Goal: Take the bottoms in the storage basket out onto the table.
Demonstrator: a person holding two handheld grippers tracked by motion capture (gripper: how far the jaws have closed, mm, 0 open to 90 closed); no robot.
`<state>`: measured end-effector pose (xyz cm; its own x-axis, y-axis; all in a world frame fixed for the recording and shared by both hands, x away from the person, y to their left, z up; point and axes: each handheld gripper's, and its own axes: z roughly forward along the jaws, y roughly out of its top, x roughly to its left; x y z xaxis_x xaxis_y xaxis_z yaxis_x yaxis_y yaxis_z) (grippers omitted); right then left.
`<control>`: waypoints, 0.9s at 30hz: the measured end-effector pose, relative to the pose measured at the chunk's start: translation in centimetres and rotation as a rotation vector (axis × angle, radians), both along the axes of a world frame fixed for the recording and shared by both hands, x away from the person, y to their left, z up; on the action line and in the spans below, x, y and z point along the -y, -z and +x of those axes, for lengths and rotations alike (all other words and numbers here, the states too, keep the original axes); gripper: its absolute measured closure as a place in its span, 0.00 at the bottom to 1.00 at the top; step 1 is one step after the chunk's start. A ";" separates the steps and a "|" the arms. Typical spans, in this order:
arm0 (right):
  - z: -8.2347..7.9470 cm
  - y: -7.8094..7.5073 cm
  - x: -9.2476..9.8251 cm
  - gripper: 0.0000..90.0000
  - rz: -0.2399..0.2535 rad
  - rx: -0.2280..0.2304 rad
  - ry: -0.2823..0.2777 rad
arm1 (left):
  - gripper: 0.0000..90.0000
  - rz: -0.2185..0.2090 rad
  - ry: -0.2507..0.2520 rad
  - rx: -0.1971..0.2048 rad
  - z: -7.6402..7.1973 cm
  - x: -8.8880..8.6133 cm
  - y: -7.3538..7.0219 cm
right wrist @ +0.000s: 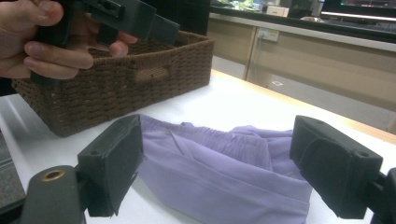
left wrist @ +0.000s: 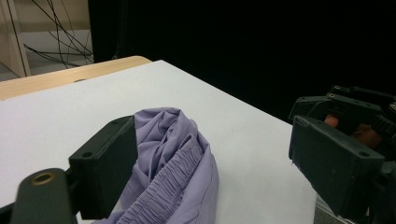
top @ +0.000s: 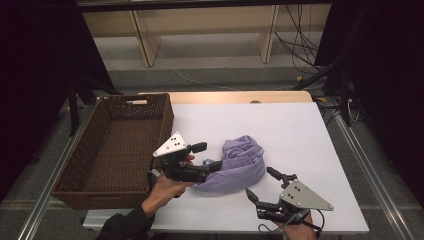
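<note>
One purple garment (top: 239,162) lies bunched on the white table (top: 300,135), right of one woven brown basket (top: 117,147) standing at the table's left edge. No brand, label or legible writing can be made out on any item. Two grippers are present. The left gripper (top: 207,156) sits at the garment's left end, jaws apart, one jaw beside the cloth. The right gripper (top: 259,182) sits just near of the garment, jaws apart, clamping nothing. Its own view shows the basket's handle slot (right wrist: 150,73) and the left hand (right wrist: 44,39); the left gripper view shows the garment's gathered waistband (left wrist: 170,177).
</note>
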<state>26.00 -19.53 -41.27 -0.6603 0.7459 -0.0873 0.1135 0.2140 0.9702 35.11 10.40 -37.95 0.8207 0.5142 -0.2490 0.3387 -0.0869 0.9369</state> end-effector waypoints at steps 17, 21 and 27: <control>0.0 0.0 0.1 0.20 0.015 -0.007 0.001 | 0.17 0.006 -0.031 0.076 -1.7 -1.7 0.7; 0.0 -0.1 0.1 0.20 0.015 -0.007 0.001 | 0.17 0.007 -0.032 0.082 -2.1 -1.9 0.9; 0.0 -0.1 0.2 0.20 0.024 -0.007 0.000 | 0.17 0.010 -0.044 0.093 -2.7 -2.3 1.7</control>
<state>26.03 -19.70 -41.20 -0.6609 0.7477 -0.0652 0.1202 0.1911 0.9742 32.40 12.66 -39.65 0.8168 0.5521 -0.1673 0.2538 -0.0835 0.9636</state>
